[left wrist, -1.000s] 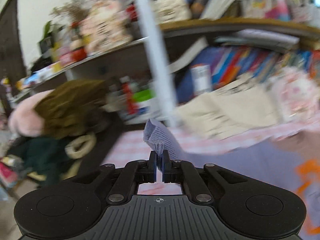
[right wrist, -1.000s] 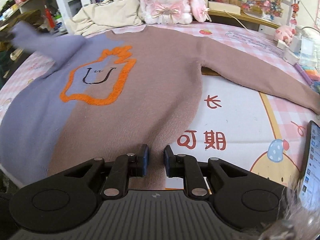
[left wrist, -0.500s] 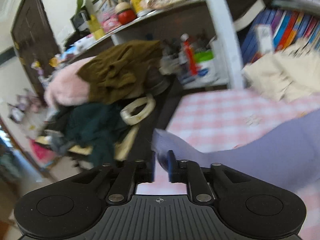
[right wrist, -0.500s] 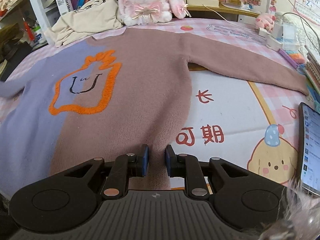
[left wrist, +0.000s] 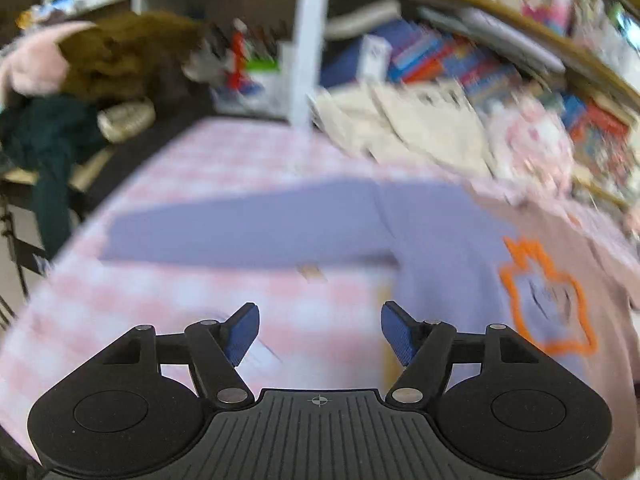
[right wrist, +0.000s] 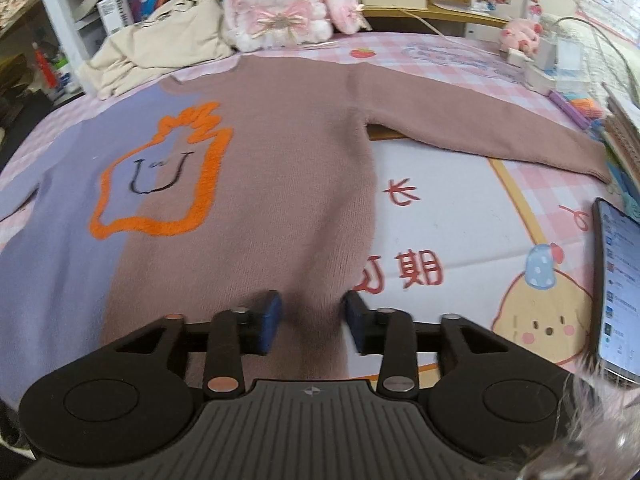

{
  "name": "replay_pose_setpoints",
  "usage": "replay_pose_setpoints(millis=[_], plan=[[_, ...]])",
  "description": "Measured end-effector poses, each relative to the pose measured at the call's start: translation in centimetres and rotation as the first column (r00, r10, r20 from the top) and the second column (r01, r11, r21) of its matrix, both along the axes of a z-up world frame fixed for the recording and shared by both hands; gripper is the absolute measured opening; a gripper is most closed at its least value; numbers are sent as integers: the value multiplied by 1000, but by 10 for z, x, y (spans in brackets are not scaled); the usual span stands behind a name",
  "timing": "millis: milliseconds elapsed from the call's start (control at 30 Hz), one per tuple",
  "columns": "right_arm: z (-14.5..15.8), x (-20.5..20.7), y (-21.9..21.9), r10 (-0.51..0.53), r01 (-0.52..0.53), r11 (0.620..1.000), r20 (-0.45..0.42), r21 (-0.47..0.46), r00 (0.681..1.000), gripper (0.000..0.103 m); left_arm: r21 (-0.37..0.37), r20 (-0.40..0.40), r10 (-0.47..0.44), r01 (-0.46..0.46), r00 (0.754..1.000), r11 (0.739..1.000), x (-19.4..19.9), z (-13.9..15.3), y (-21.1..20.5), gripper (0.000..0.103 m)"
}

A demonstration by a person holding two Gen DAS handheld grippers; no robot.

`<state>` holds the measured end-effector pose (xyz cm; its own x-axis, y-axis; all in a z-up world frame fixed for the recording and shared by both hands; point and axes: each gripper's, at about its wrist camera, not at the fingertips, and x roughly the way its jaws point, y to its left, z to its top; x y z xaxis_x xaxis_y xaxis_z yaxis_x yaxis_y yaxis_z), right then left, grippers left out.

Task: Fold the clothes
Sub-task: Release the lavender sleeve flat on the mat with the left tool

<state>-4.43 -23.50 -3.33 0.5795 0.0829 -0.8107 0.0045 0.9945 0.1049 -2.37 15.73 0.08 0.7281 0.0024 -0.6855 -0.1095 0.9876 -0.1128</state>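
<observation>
- The left gripper (left wrist: 319, 330) has let go: a second ago it was pinched shut on the lavender cuff, half a second ago it was just parting, and now its blue pads stand wide apart with nothing between them.
- The lavender sleeve (left wrist: 248, 226) has dropped flat onto the pink checked cloth of the worktop (left wrist: 120, 320), stretched out toward the left edge, well ahead of the left gripper and not touching it.
- The right gripper (right wrist: 313, 322) has opened too; its jaws were nearly together in both earlier views and now sit apart, hovering over the lower hem of the sweater (right wrist: 280, 160). Whether the pads touch the knit, I cannot tell.
- The sweater lies spread face up across the middle of the worktop, lavender on its left half, dusty brown on its right, with an orange-outlined patch (right wrist: 160, 184) on the chest.
- The brown sleeve (right wrist: 480, 128) runs out straight toward the right edge, its cuff ending near a stack of books there.
- At the far edge, a white and pink plush rabbit (right wrist: 280, 4) sits just behind the collar, with a cream cloth bag (right wrist: 160, 40) heaped beside it.
- A phone (right wrist: 618, 292) with its screen lit lies at the near right edge, apart from the sweater.
- The left wrist view is motion-blurred, so the shelves behind are hard to read.
</observation>
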Motion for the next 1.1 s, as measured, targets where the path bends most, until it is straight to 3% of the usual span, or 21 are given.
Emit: replay_pose_setpoints(millis=[233,267,300,333,367,500,733,900,1100], plan=[[2,-3,-17,-68,69,997,-27,34,997,38,-102,-90,-80,70,993,992,-3,-21,-23,65],[2,-4,-18,-62,63,997,-30,36,998,32,-108,-102,-74,63,992,992,-5,-24,-24,60],[2,-4,-18,-54,55,998,-32,41,998,24,-113,-109,-66,53,992,992,-4,-27,-25,44],[2,-4,-17,-43,44,998,-32,50,999,20,-127,-123,-66,50,990,991,-3,-31,-25,35],[2,-3,-16,-32,34,998,-30,52,999,16,-142,-137,-67,47,988,989,-3,-34,-25,32],[1,2,-8,0,0,1000,-10,24,1000,12,-151,-127,-57,38,990,988,2,-40,-24,5],[-2,24,4,7,-8,999,11,46,1000,12,-149,-109,4,-21,994,989,17,-43,-13,5],[-3,27,16,55,-55,998,27,4,998,12,-121,-112,-2,-11,994,993,22,-42,-7,5],[-5,22,17,66,-61,995,50,-79,997,15,-138,-117,3,-19,993,990,14,-42,-10,9]])
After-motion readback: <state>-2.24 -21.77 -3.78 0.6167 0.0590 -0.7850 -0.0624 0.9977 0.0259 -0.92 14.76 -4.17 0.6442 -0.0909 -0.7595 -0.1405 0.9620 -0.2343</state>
